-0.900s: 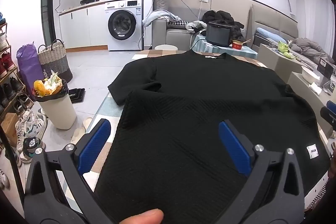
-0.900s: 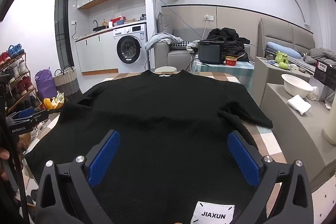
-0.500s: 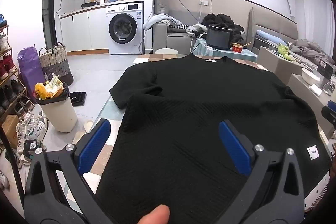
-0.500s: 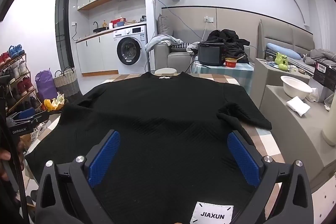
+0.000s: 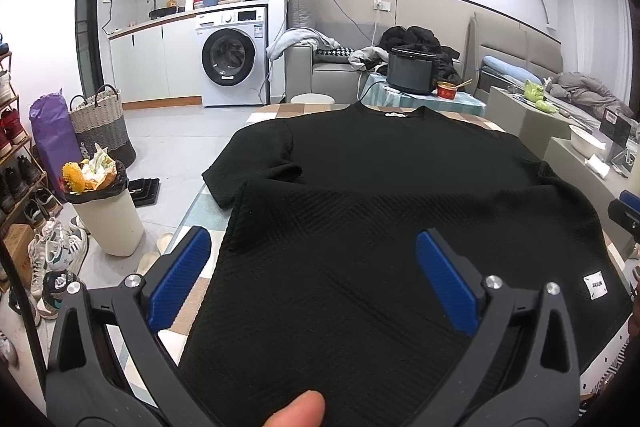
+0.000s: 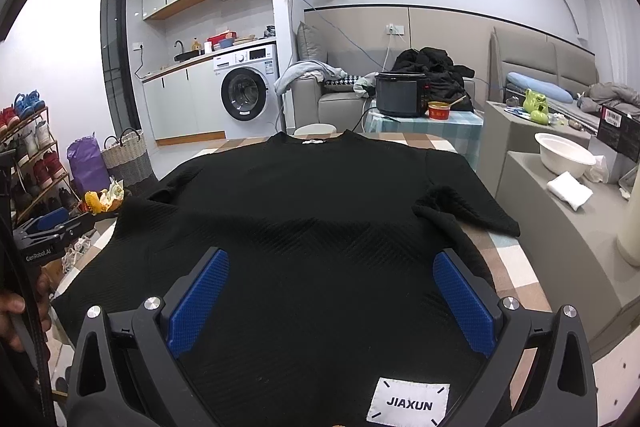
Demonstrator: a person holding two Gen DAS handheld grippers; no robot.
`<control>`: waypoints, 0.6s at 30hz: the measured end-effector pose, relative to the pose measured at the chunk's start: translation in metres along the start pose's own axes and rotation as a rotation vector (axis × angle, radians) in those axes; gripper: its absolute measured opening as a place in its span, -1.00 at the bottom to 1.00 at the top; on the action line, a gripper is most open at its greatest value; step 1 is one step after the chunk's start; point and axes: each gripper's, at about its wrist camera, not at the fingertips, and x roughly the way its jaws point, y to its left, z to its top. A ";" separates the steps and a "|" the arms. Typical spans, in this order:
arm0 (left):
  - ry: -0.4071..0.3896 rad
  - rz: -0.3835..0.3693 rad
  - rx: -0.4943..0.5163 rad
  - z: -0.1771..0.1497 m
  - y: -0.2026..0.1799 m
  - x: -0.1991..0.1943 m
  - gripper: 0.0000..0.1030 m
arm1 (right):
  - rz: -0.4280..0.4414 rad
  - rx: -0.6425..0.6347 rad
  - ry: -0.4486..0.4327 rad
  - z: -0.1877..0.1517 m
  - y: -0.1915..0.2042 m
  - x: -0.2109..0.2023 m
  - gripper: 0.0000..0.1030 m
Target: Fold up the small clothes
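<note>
One black top laid flat, both claws wide open above its hem

One black short-sleeved top (image 6: 320,227) lies spread on the bench (image 6: 508,267), collar at 12 o'clock and hem at 6 o'clock, nearest the cameras. Its knit is ribbed in diagonal, chevron-like bands that catch the light across the lower body; the upper chest reads as plain dark cloth. A small white tag shows inside the collar. A white patch (image 6: 408,405) printed JIAXUN sits on the hem toward 5 o'clock in the right wrist view; the left wrist view shows it small at 4 o'clock. In the left wrist view the sleeve at 9 o'clock lies folded in on itself beside the body, its edge over the bench's checked cloth. In the right wrist view the sleeve at 3 o'clock lies rumpled, reaching out toward the bench edge. A soft crease runs across the body between the two sleeves.

Left claw (image 5: 316,267) stands fully spread, blue pads far apart, with nothing gripped; the top's lower left part lies beneath and between its fingers. A fingertip (image 5: 296,409) shows at 6 o'clock in that view. Right claw (image 6: 328,295) is equally wide and holds nothing, poised over the hem just above the patch.
</note>
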 end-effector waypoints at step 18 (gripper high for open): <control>-0.004 -0.007 -0.021 -0.004 0.005 0.007 0.98 | -0.030 0.025 0.019 0.000 -0.004 0.007 1.00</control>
